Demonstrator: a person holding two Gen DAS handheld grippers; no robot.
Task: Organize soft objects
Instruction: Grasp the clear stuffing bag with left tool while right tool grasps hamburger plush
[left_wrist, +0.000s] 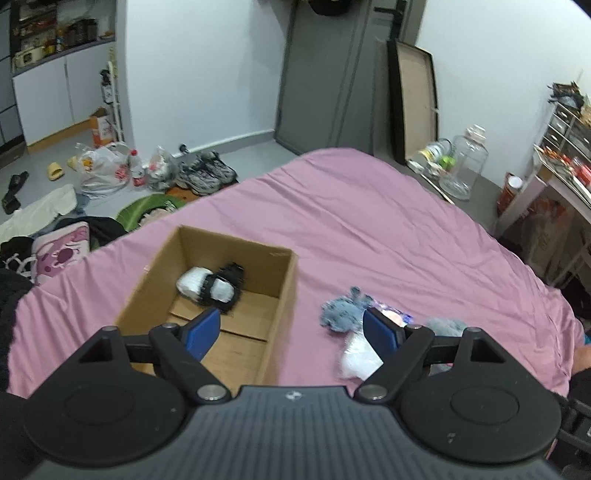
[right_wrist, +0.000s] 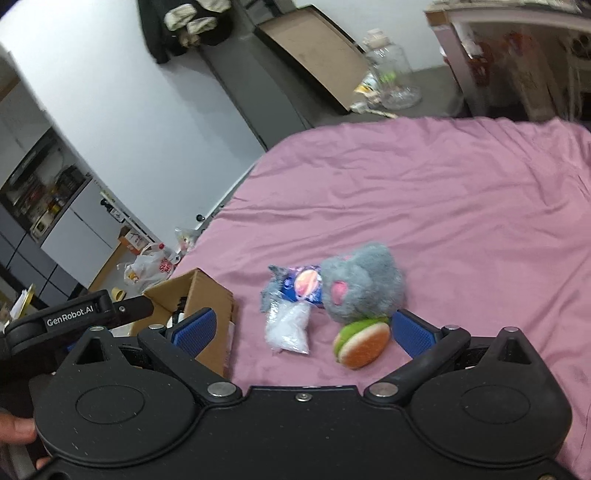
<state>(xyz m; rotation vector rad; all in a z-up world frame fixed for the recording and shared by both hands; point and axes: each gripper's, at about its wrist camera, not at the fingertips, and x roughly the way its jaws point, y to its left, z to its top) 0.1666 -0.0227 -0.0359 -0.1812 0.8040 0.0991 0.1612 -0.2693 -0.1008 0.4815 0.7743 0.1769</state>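
Nearest the lens, the right gripper (right_wrist: 301, 330) hangs with jaws spread wide and empty over a pink bedsheet (right_wrist: 461, 206). Between its blue pads lie a plush burger (right_wrist: 364, 343) and a white packet (right_wrist: 288, 328); just beyond, at twelve o'clock, a grey plush toy (right_wrist: 364, 282) touches a blue wrapper (right_wrist: 304, 286). The left gripper (left_wrist: 291, 330), likewise wide and holding nothing, hovers at the near rim of a cardboard box (left_wrist: 284, 295), at ten o'clock from the pile, where a black-and-white soft item (left_wrist: 210, 288) rests inside.
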